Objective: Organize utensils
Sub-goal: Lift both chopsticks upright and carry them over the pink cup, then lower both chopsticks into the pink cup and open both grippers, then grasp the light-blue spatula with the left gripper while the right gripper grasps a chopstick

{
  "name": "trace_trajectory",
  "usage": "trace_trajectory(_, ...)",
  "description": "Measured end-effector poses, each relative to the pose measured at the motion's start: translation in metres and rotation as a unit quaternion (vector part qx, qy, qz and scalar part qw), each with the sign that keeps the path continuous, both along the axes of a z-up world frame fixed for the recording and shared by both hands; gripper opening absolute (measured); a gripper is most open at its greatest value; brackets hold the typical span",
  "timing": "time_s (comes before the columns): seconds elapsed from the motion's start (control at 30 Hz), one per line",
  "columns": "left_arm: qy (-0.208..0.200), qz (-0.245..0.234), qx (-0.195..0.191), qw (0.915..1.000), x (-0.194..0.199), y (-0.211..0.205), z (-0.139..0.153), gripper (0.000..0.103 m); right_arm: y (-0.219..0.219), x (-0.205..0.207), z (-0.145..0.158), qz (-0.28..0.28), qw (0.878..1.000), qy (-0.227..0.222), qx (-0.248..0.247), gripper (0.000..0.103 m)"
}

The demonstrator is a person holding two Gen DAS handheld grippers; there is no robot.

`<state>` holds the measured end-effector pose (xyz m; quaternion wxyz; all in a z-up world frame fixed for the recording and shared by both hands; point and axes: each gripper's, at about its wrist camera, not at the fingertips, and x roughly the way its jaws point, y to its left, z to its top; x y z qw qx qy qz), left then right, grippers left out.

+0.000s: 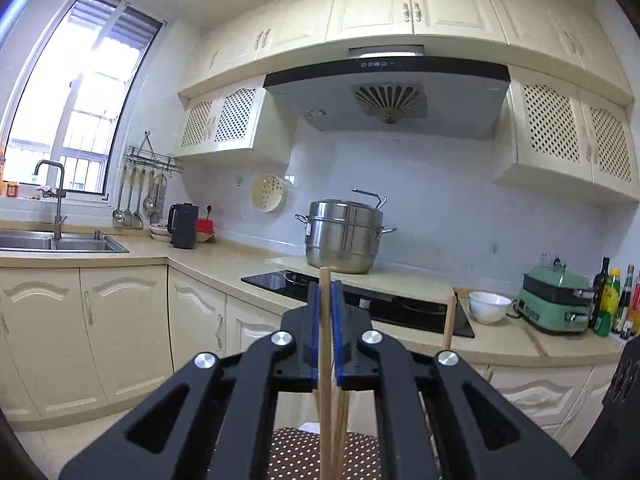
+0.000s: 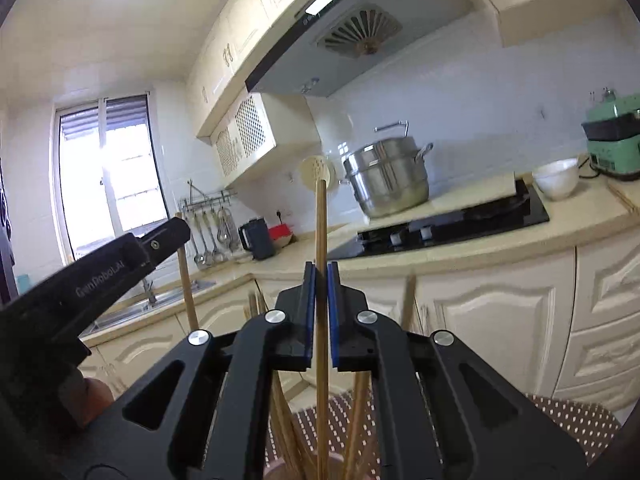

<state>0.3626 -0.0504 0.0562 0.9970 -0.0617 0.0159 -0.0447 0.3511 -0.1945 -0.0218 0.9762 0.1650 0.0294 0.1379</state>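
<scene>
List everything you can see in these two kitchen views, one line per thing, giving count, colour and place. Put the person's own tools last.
steamer pot: one, steel, on a board by the hob.
hob: one, black glass, set in the counter.
range hood: one, grey and black, above the hob.
kettle: one, black, in the counter corner.
bowl: one, white, right of the hob.
cooker: one, green, right end of the counter.
bottles: several, dark and yellow-green, far right.
ladles: several, steel, hung from a wall rack.
sink: one, steel, under the window.
chopsticks: several, wooden, upright; one in each gripper.
left gripper: black, blue pads, shut.
right gripper: same, shut.
</scene>
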Motion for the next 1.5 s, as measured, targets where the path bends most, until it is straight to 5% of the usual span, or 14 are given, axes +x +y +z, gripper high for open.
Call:
trace_trajectory(0.2, 0.044, -0.028, 0.047, 0.9976, -0.006, 0.0, -0.034, 0.009, 0.005, -0.004, -0.016, 0.054, 0.996, 0.059, -0.03, 0.007)
trace_trajectory(0.27, 0.068, -0.05, 0.062, 0.9945, -0.008, 0.003, -0.045, 0.048, 0.004, -0.009, -0.019, 0.066, 0.994, 0.076, -0.044, 0.007)
trace_trajectory(0.3, 0.073, -0.056, 0.068, 0.9934, -0.01, 0.004, -0.049, 0.052, 0.003, -0.012, -0.021, 0.068, 0.993, 0.081, -0.052, 0.007)
trace_trajectory(0.37, 0.077, -0.047, 0.093, 0.9916, -0.019, 0.007, -0.058, 0.052, 0.001, -0.017, -0.024, 0.068, 0.992, 0.092, -0.06, 0.015)
trace_trajectory(0.4, 0.081, -0.043, 0.102, 0.9906, -0.022, 0.008, -0.062, 0.051, -0.001, -0.019, -0.026, 0.077, 0.99, 0.102, -0.058, 0.037)
trace_trajectory(0.47, 0.098, -0.045, 0.108, 0.9883, -0.028, 0.013, -0.068, 0.051, -0.007, -0.023, -0.031, 0.088, 0.988, 0.117, -0.045, 0.061)
trace_trajectory(0.8, 0.118, -0.039, 0.106, 0.9866, -0.071, 0.033, -0.065, 0.051, -0.009, -0.061, -0.03, 0.077, 0.986, 0.141, -0.046, 0.067)
trace_trajectory(1.17, 0.124, -0.031, 0.129, 0.9834, -0.137, 0.045, -0.059, 0.064, -0.011, -0.113, -0.026, 0.039, 0.98, 0.188, -0.052, 0.08)
trace_trajectory(1.5, 0.192, -0.026, 0.143, 0.9705, -0.176, 0.064, -0.085, 0.069, -0.004, -0.148, -0.067, 0.018, 0.949, 0.303, -0.09, 0.082)
